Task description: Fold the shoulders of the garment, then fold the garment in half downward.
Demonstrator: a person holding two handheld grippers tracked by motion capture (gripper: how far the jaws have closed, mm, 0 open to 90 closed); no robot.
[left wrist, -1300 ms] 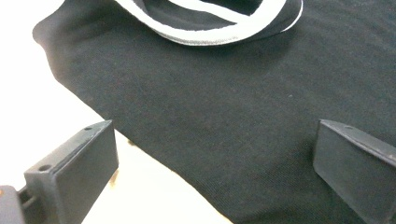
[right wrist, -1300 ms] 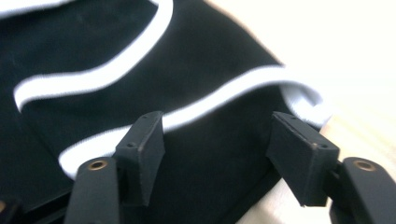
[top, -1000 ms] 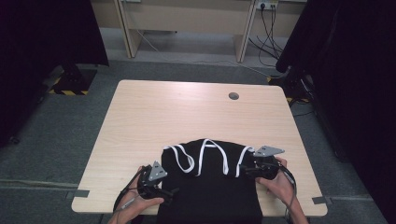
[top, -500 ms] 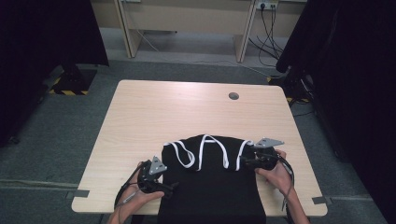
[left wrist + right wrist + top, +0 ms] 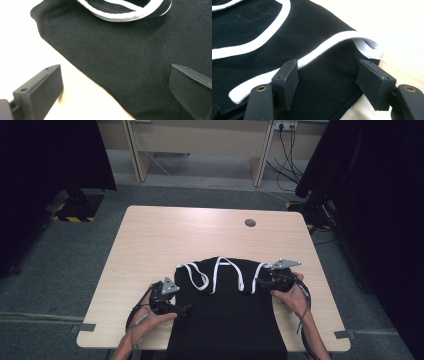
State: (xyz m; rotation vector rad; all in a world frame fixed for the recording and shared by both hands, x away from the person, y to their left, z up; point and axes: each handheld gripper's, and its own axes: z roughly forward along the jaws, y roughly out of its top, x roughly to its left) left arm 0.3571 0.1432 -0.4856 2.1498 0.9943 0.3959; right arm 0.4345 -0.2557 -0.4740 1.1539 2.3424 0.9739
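We see a light wooden table (image 5: 165, 245) standing on grey carpet, with dark curtains at both sides and a second desk with cables behind it. A round cable hole (image 5: 250, 223) sits near the table's far edge. On the near half lies a black garment (image 5: 225, 320) with white trim (image 5: 220, 272), its lower part hanging over the near edge between the person's forearms.

We find the left gripper (image 5: 182, 309) at the garment's left edge, held in the left hand (image 5: 150, 317). In the left gripper view its jaws stand wide apart, one over bare table and the other over the black cloth (image 5: 130, 62), with the cloth's edge running between them; nothing is pinched, and we cannot tell whether the jaws rest on the surface.

We see the right gripper (image 5: 260, 282) at the garment's upper right corner, held in the right hand (image 5: 290, 295). In the right gripper view its jaws are spread, with a fold of the black fabric (image 5: 324, 75) and a white-trimmed strap (image 5: 337, 41) lying between them; the pads do not press on it. The strap's end (image 5: 372, 50) curls up just beyond the far jaw, over the pale tabletop.
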